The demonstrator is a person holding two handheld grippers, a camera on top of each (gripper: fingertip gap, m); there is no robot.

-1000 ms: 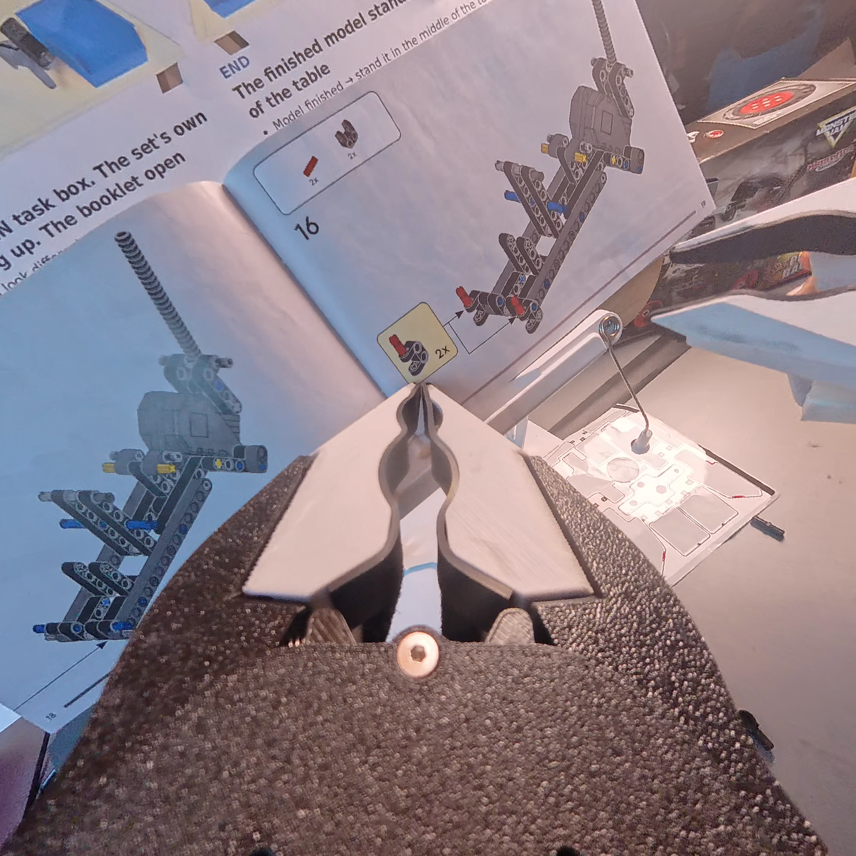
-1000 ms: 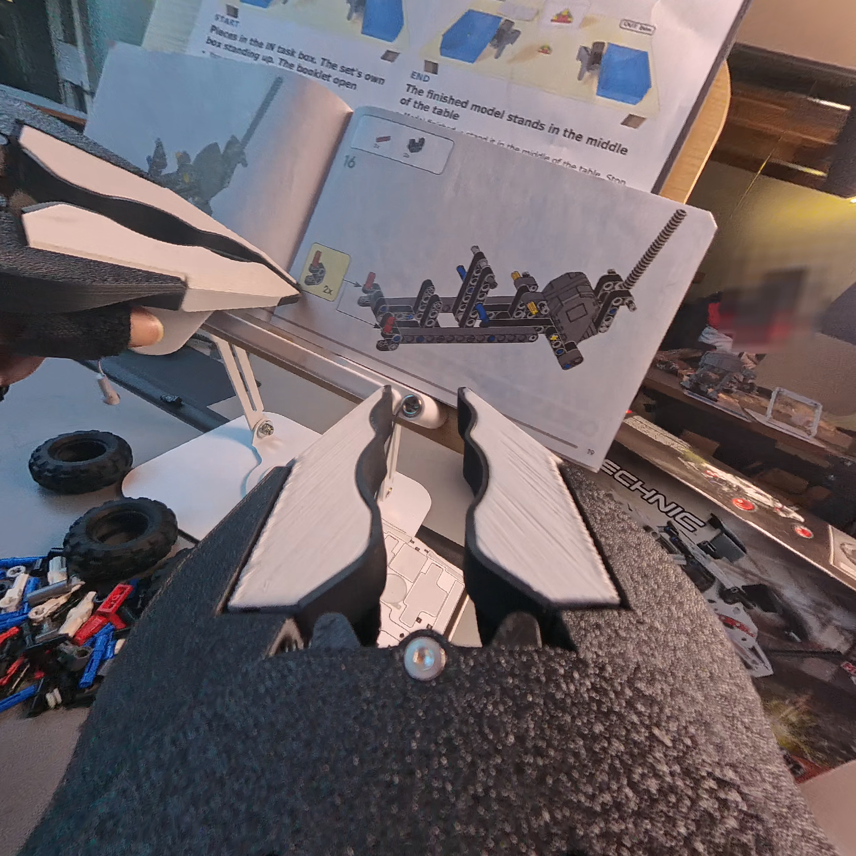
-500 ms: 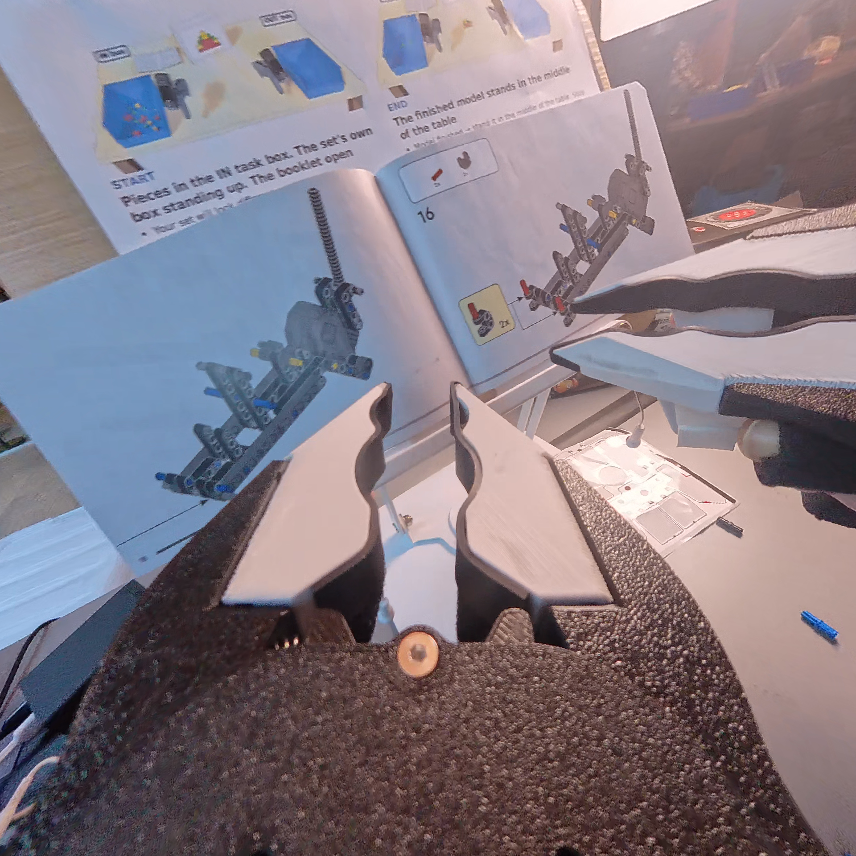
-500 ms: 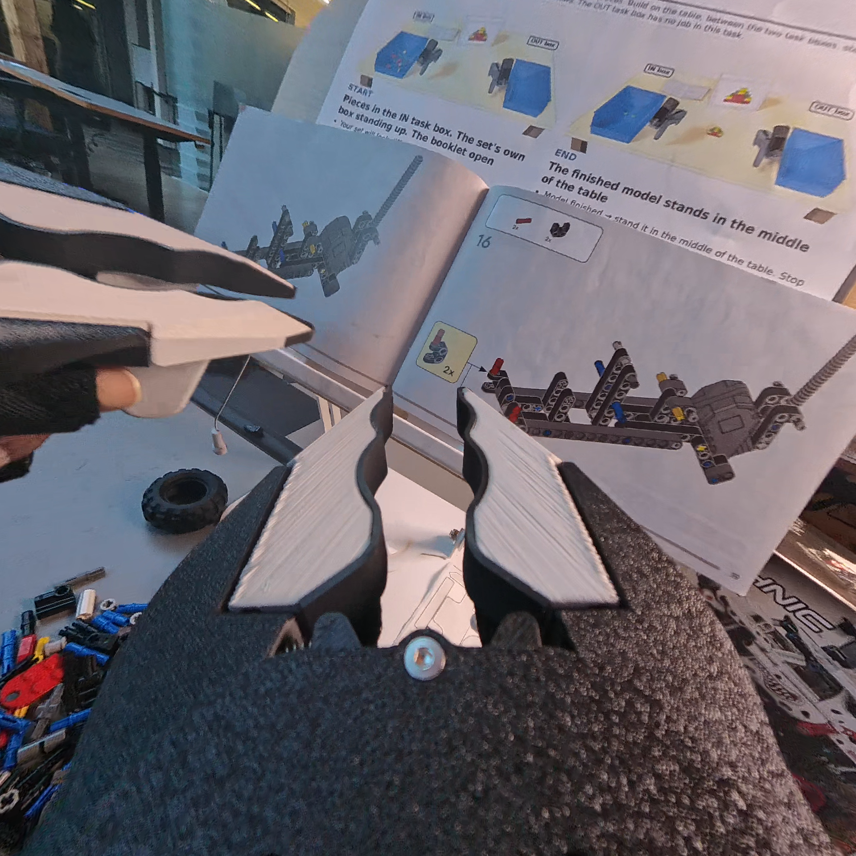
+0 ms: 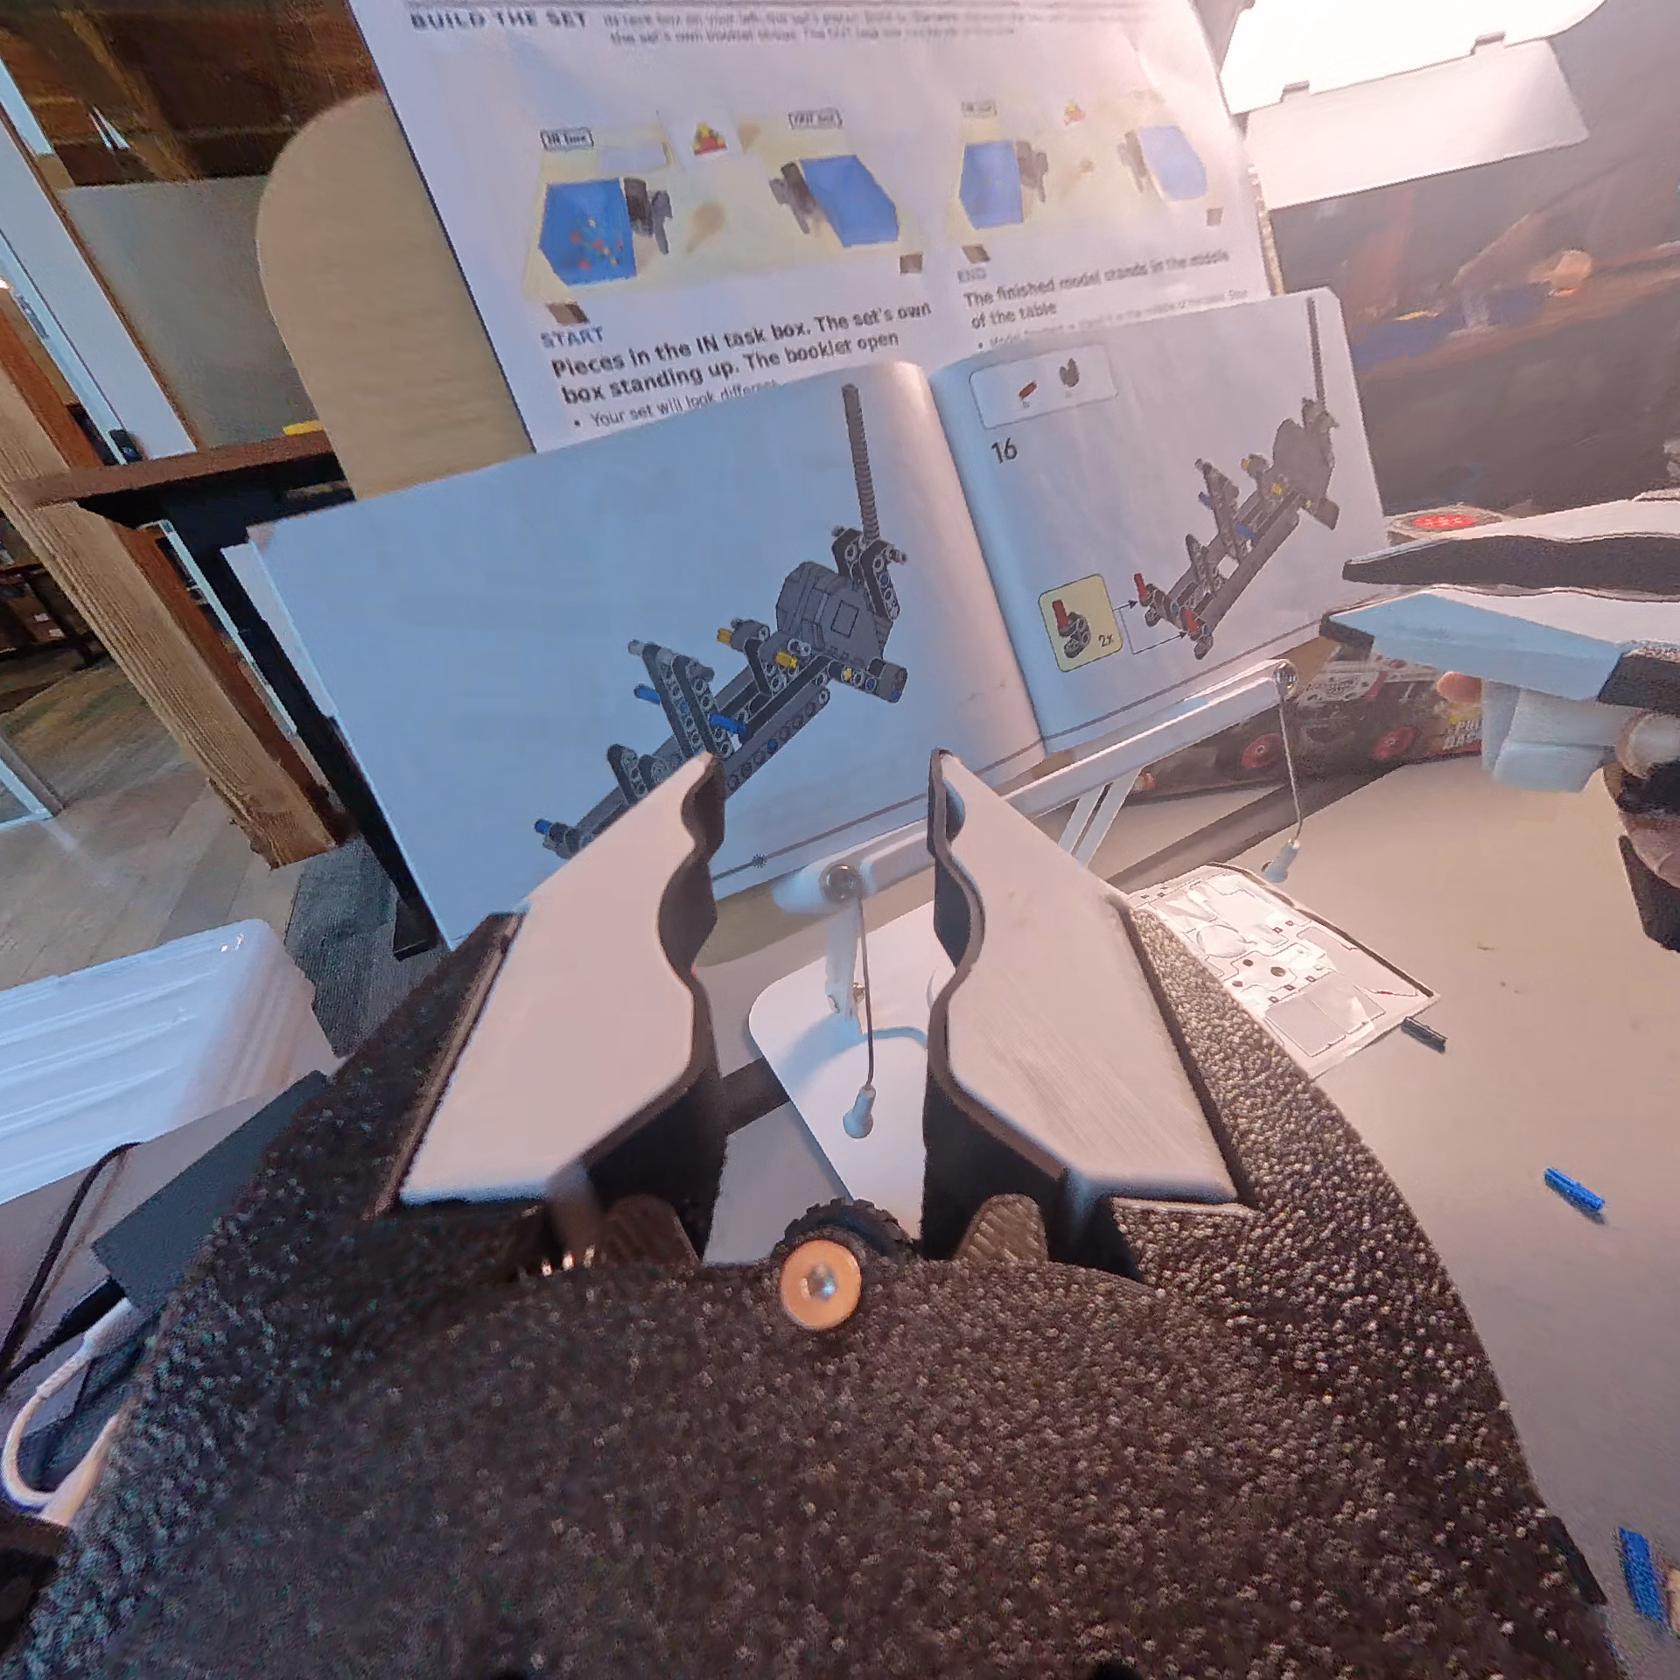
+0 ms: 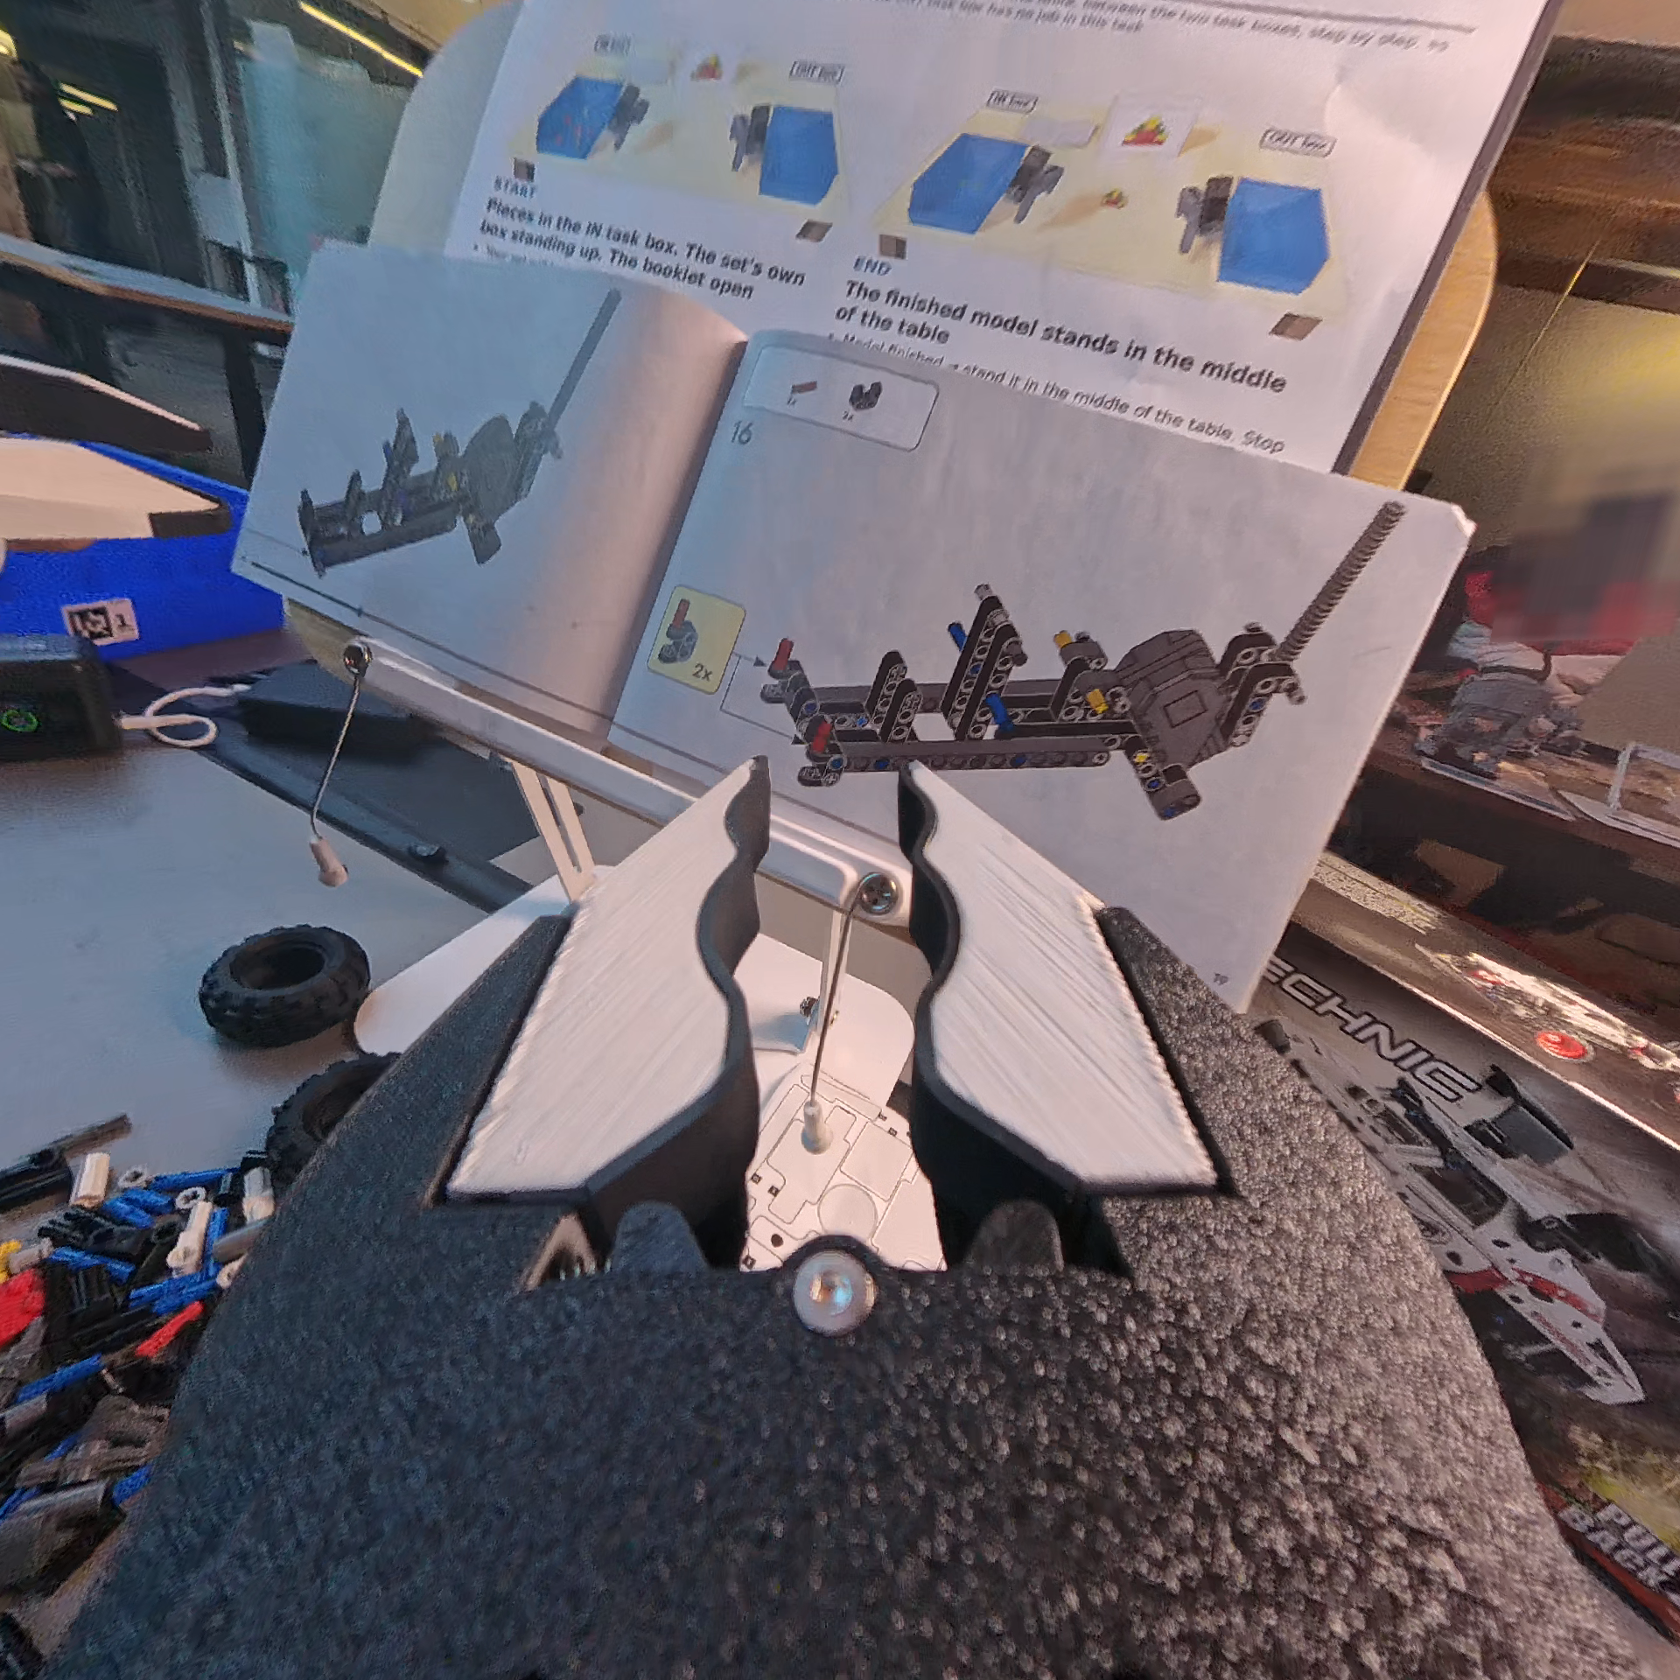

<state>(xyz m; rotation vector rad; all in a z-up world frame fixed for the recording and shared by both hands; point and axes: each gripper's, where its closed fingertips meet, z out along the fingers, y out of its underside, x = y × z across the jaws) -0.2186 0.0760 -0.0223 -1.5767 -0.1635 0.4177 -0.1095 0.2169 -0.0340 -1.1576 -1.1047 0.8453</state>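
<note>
Both pairs of jaws stood spread and empty: the left gripper point(image 5: 823, 800) and right gripper point(image 6: 832, 786) each hovered before the white metal book stand point(image 5: 909, 859), touching nothing. On it leaned the open grey-paged instruction booklet point(image 6: 1045, 564). No assembled model showed; loose black, blue and red plastic pieces point(image 6: 100, 1273) lay heaped at the tabletop's left edge beside a black rubber tyre point(image 6: 284, 984).

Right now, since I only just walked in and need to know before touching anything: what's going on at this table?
A person holds a two-finger gripper in each hand. The left gripper and the right gripper are both open and empty, hovering before an open instruction booklet propped on a white stand. Loose building pieces and a black tyre lie on the table to the left; nothing is being gripped.
</note>
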